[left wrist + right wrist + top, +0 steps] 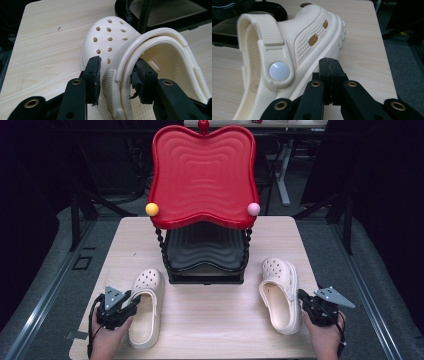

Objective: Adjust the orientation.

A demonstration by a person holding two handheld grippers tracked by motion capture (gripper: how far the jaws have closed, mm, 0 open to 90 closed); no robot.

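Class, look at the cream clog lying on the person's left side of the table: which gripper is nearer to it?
Left. The left gripper straddles the side wall of the left clog, one jaw outside, one inside. The right gripper sits across the table beside the other clog.

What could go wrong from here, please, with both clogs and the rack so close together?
The left claw straddles only the side wall of the left clog, with both jaws still apart; a thin, soft edge like that may bend or slip once lifted. The right claw is shut beside the right clog, holding nothing, so it might push the clog sideways toward the nearby table edge. The red tray overhangs the black shelf, so a raised clog could knock it.
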